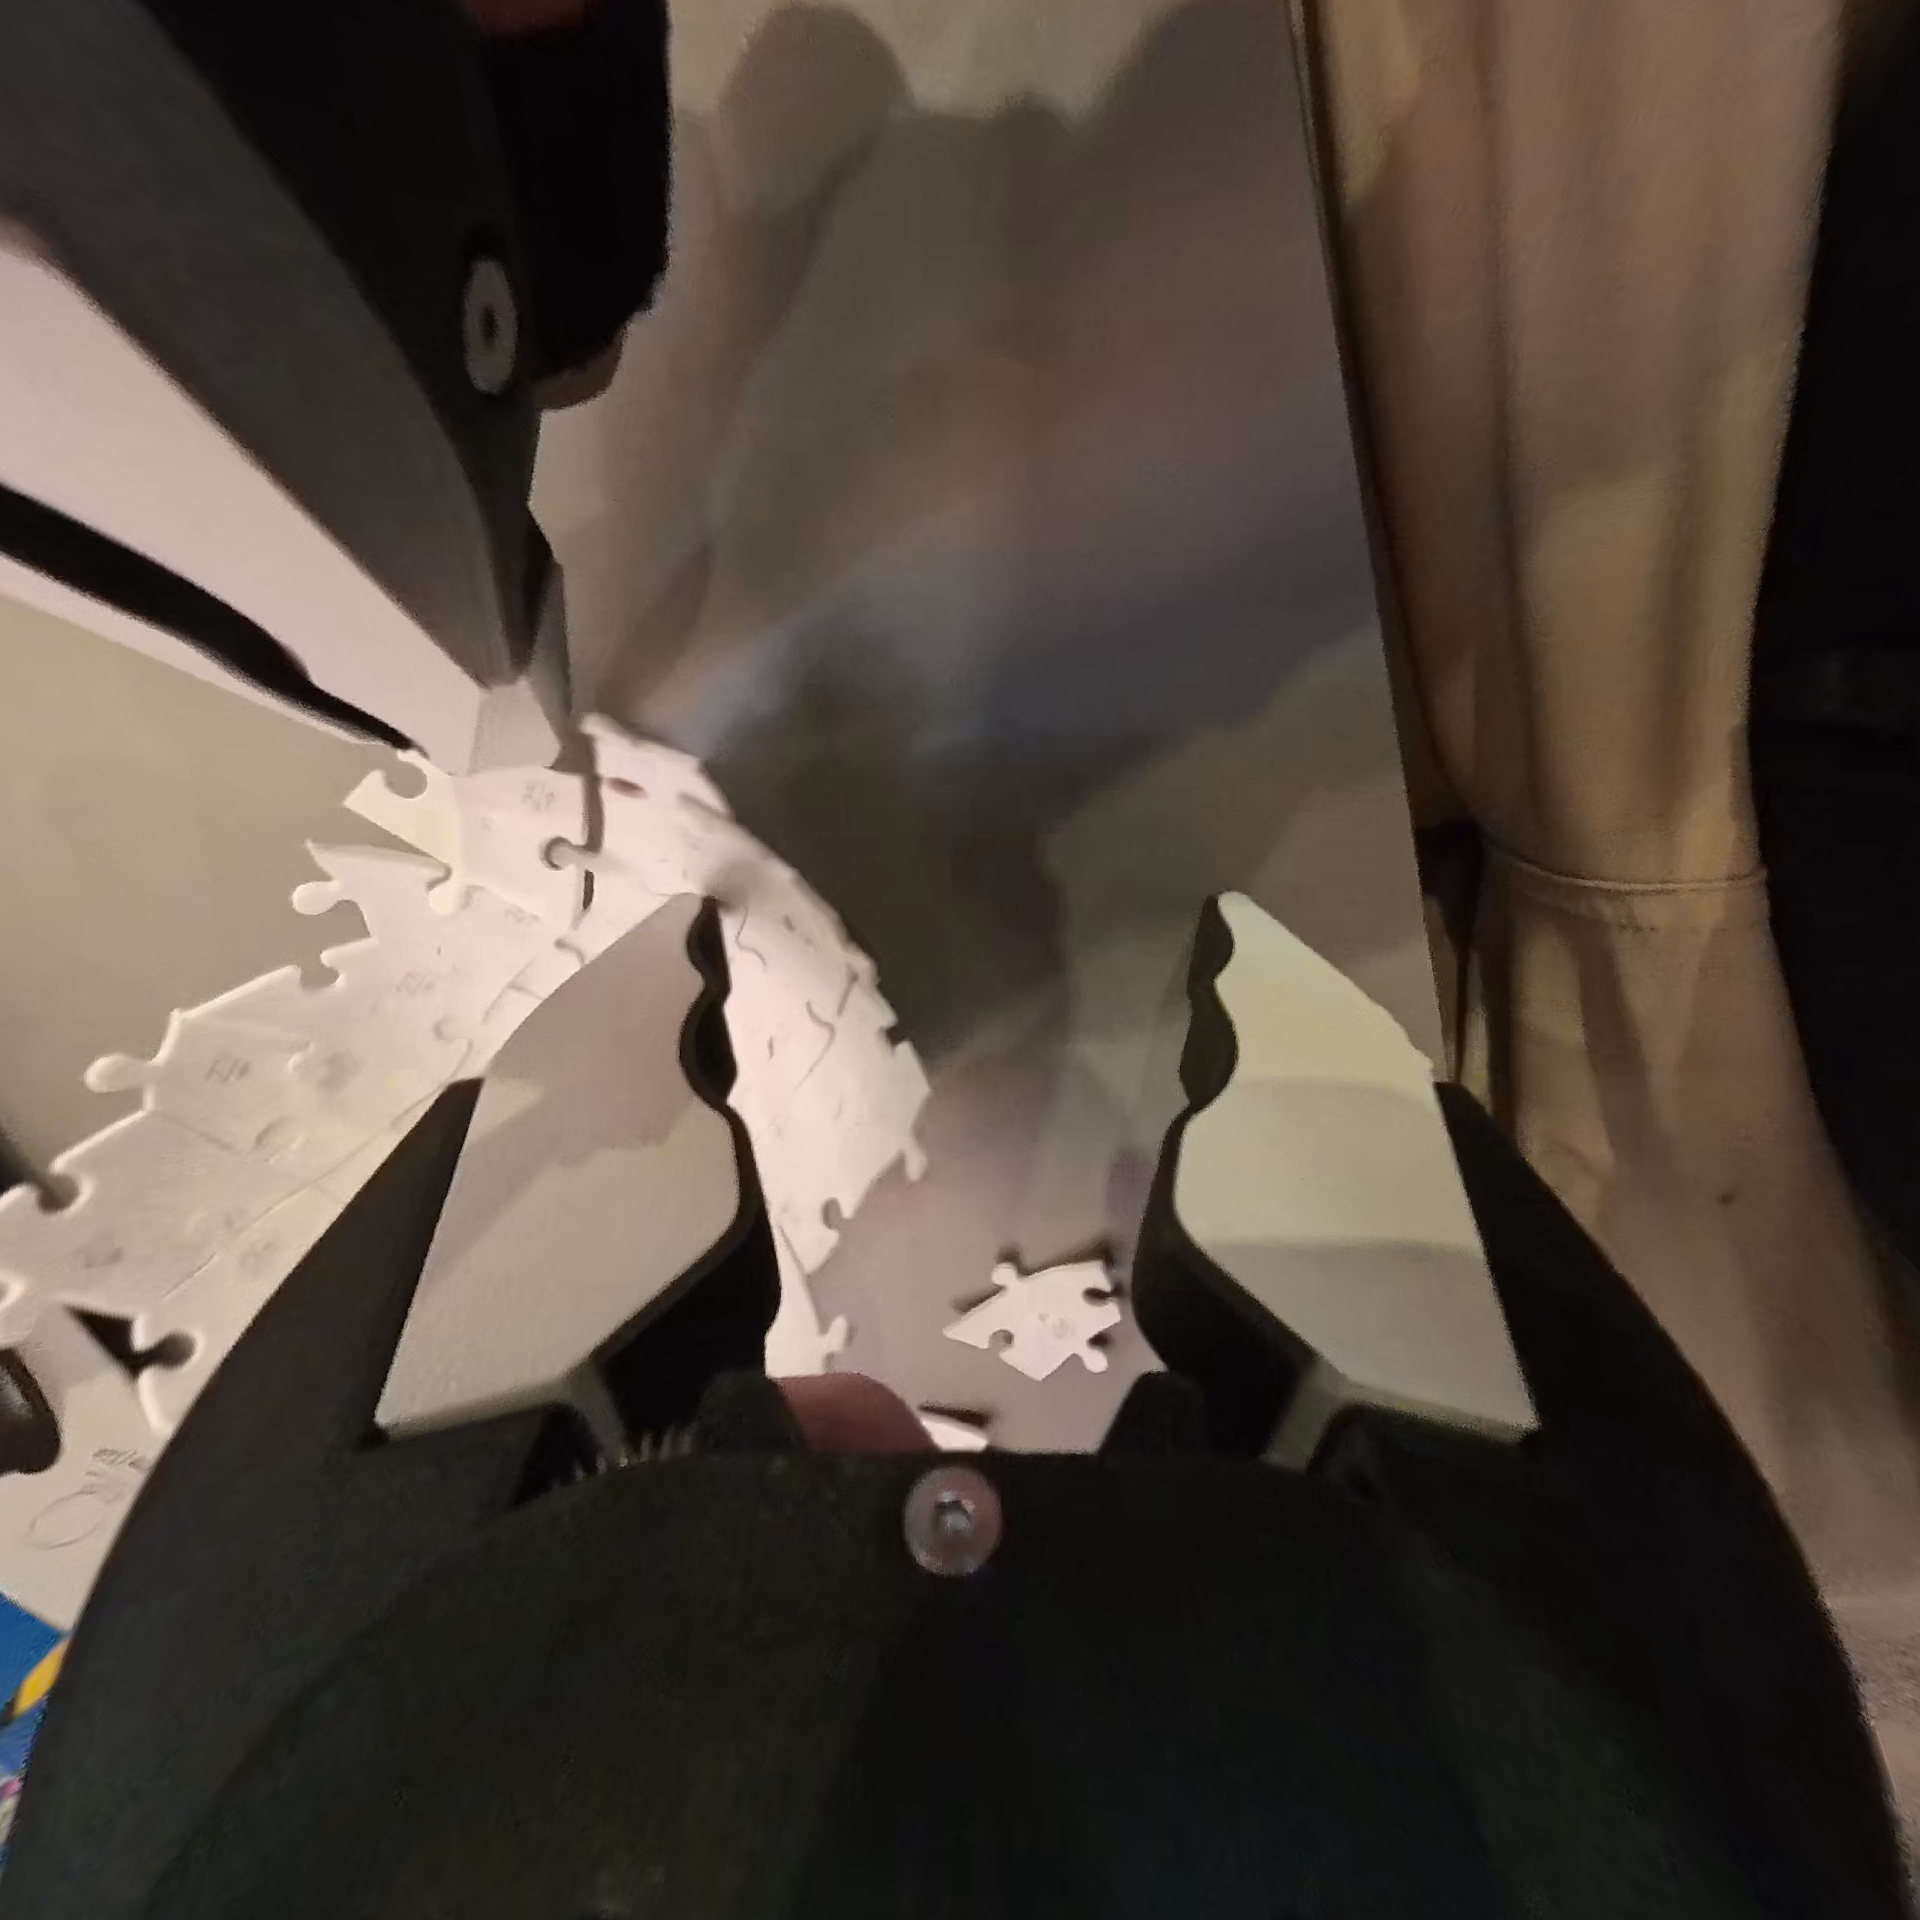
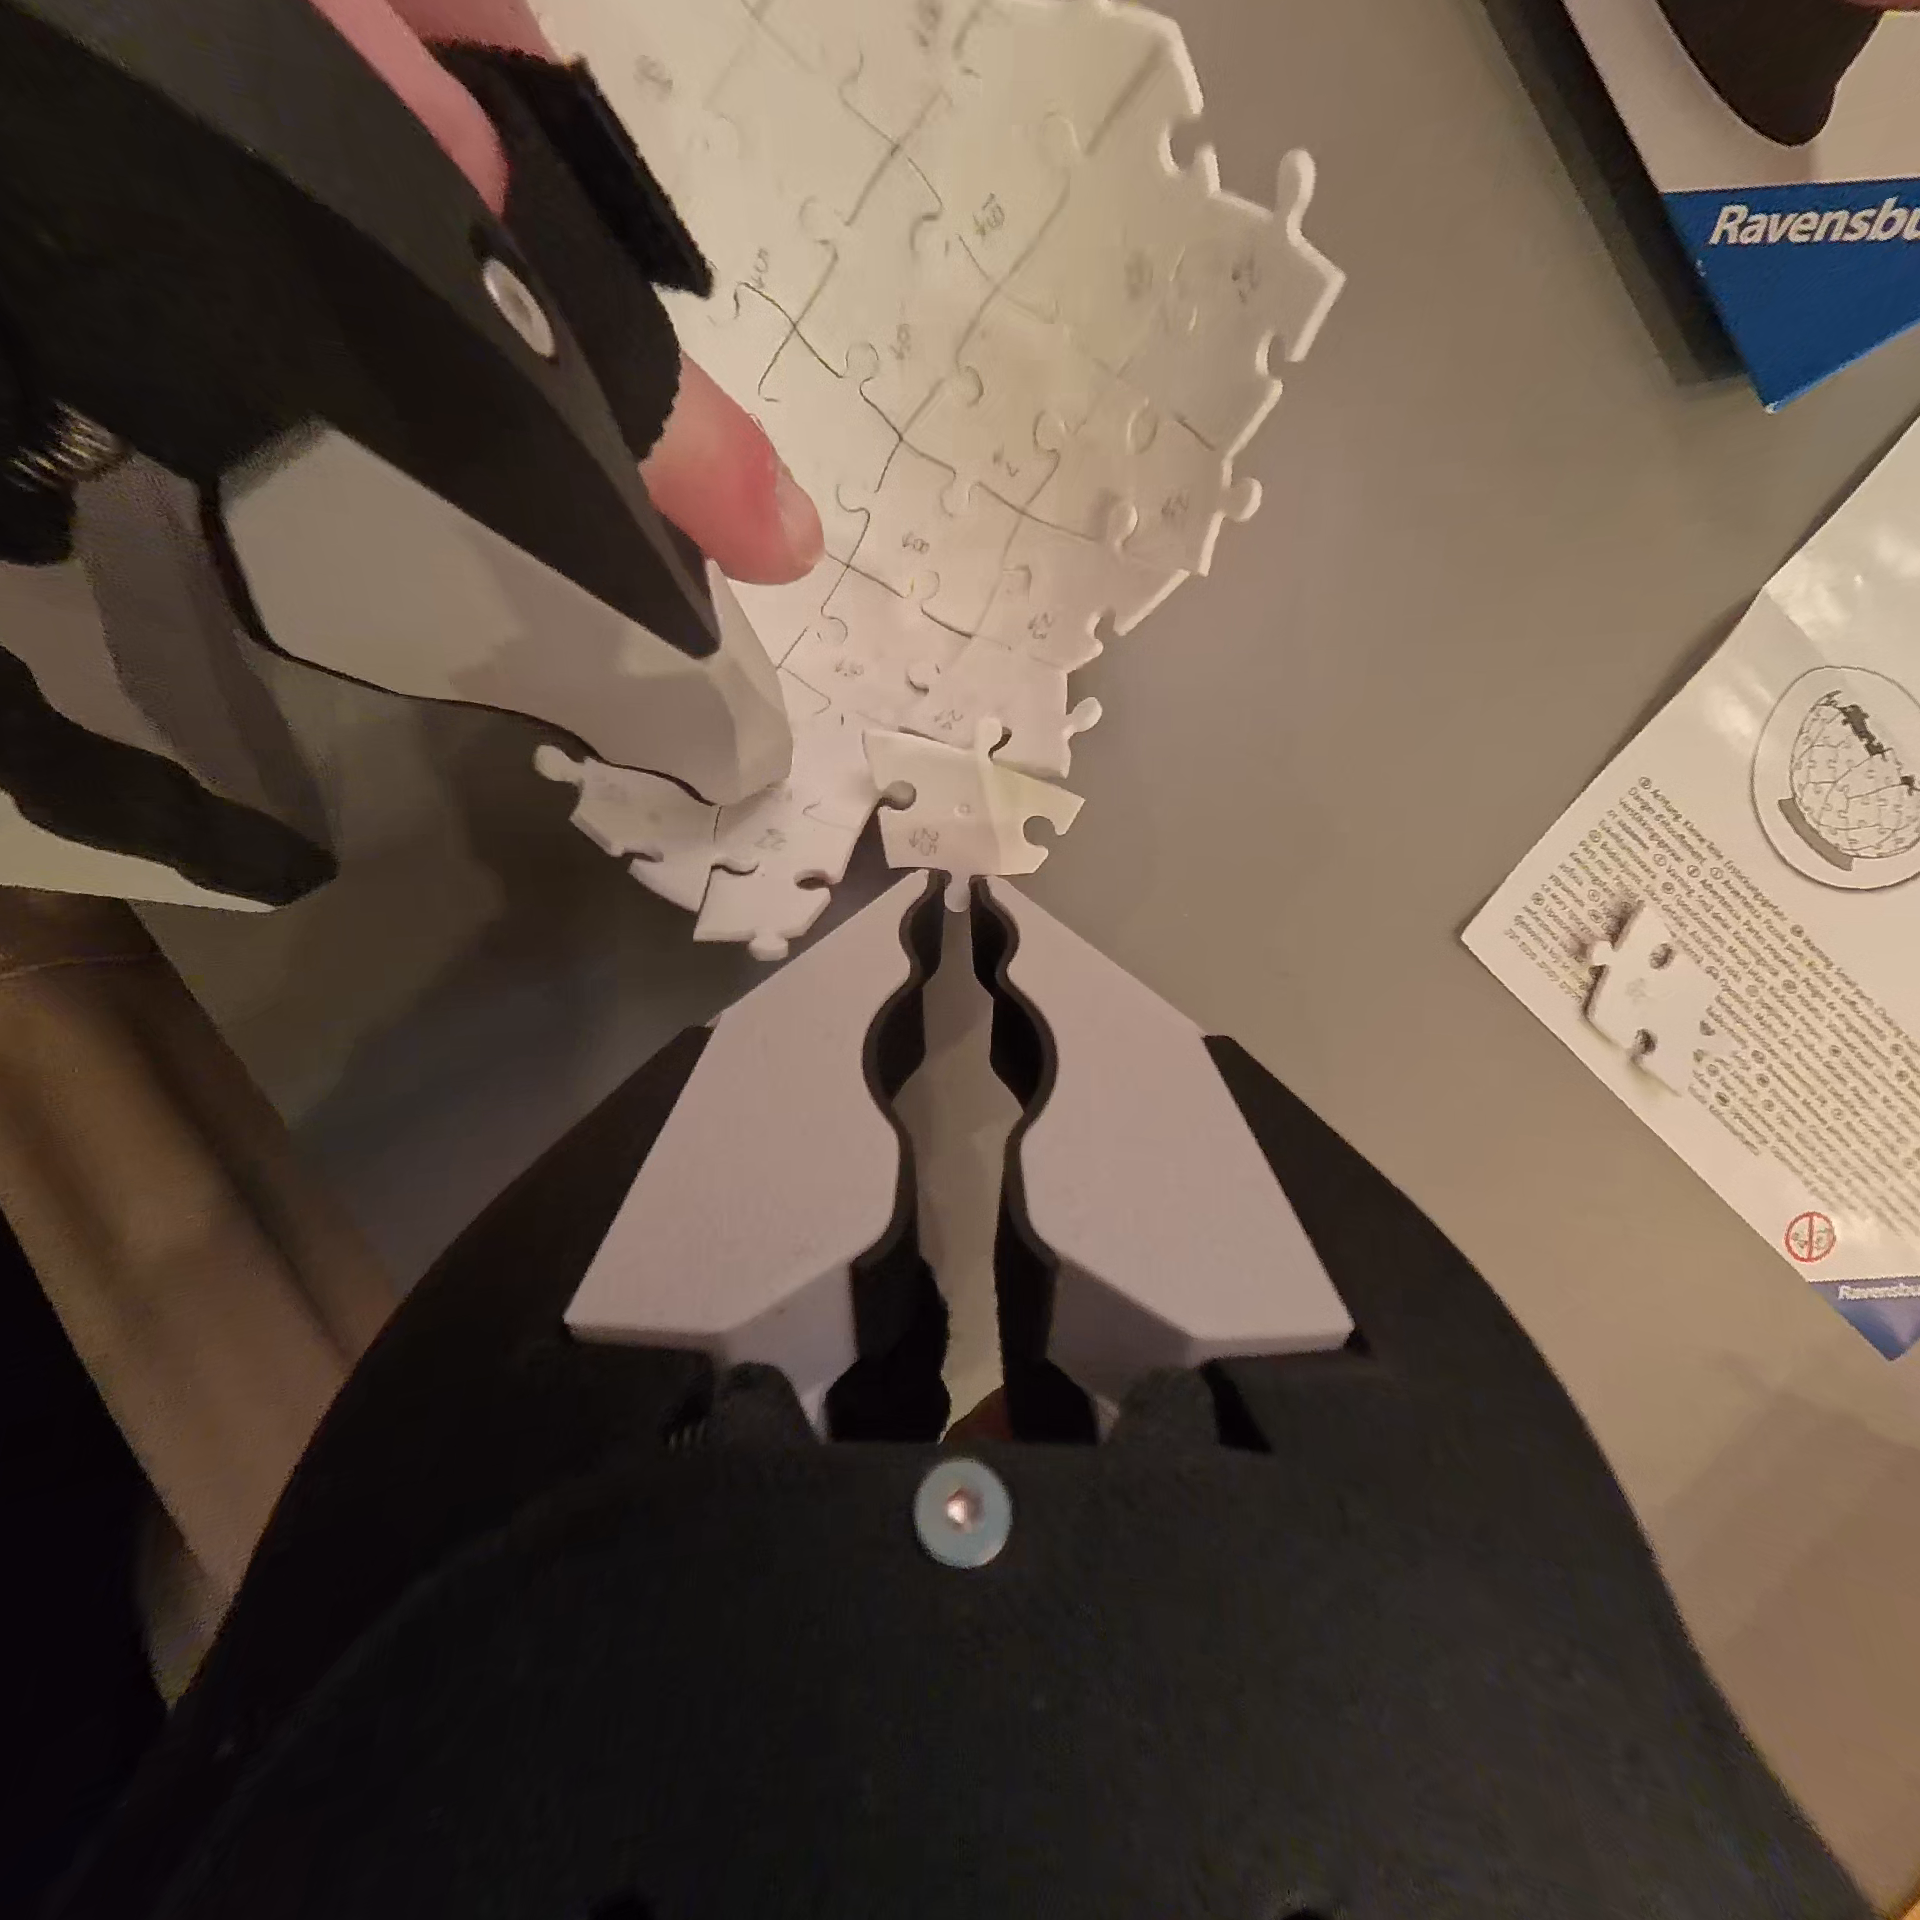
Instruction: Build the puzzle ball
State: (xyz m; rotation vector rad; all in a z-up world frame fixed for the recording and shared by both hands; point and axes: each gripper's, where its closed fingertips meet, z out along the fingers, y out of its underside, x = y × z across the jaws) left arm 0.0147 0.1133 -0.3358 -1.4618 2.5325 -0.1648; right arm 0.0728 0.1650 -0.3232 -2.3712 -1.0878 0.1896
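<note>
While the right gripper (image 2: 954, 894) pinches one tab of a white piece (image 2: 966, 810) between nearly shut tips, that piece sits just ahead of it, at the lower edge of the curved shell (image 2: 987, 364). It overlaps the shell's rim and looks not yet fully seated.

The shell is a thin dome of interlocked pieces, held up off the table (image 2: 1455, 727). I judge it light and fairly stiff, but easy to pop apart at the seams, and smooth enough to slip. Take hold at the rim, close to the joint being pressed, not far out on the jagged edge.

The left gripper (image 1: 956, 914) stands spread wide. Its left finger lies against the shell near the joint, and nothing is between the two. What carries the shell is unclear.

A loose piece (image 1: 1039, 1320) lies on the table just ahead of the left gripper, low between its fingers. Another piece (image 2: 1642, 987) rests on a leaflet (image 2: 1714, 1039) to the right of the right gripper. Farther ahead and right is a blue box (image 2: 1818, 270); its contents cannot be made out.
</note>
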